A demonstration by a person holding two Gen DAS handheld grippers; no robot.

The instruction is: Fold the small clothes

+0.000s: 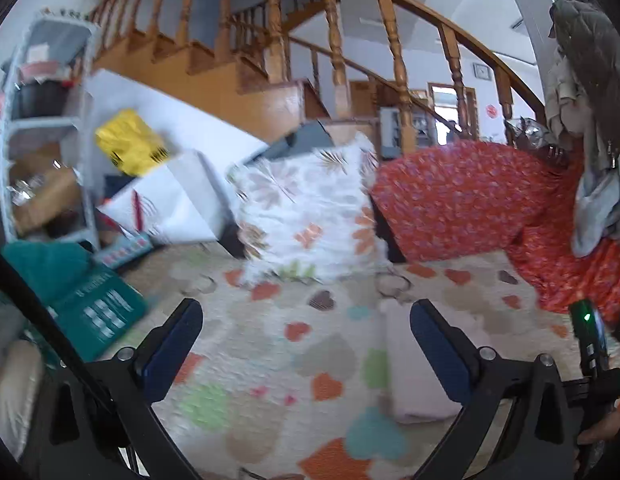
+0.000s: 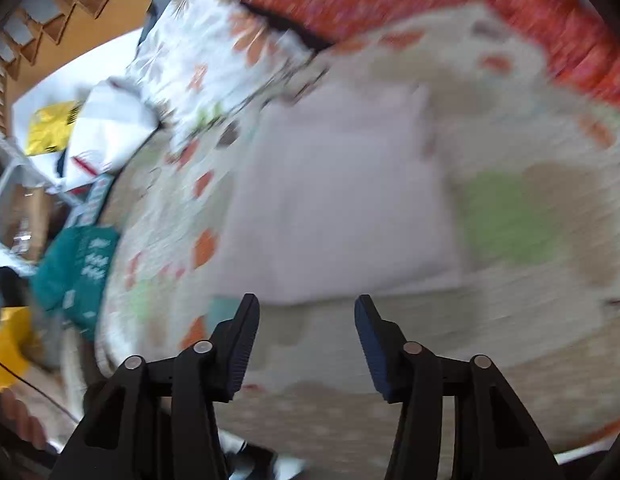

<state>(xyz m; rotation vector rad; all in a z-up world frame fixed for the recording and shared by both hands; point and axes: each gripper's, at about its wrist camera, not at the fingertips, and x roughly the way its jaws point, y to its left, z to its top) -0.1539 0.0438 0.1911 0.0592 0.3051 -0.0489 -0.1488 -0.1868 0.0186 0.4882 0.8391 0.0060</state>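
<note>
— What colours lie under my fingers [image 1: 438, 344]?
— Dark blue pads on black frames. The bedspread [image 1: 270, 344] is cream with orange, green, teal and brown hearts.
— And the folded cloth [image 2: 334, 200]?
— Pale pink, plain. Behind it, a white pillow [image 1: 306, 208] with orange flowers, and a red patterned cover [image 1: 462, 200].

Heart-print blanket [image 1: 270, 360] spread as work surface. Floral pillow [image 1: 310, 216] propped at its far edge, red patterned cover [image 1: 462, 200] just beside it on right. Teal bag [image 1: 94, 304] at left edge, white shelf unit [image 1: 42, 128] behind. Yellow bag [image 1: 126, 140] on white boxes. Wooden staircase [image 1: 270, 40] in background. Clothes [image 1: 590, 80] hanging at far right.
</note>
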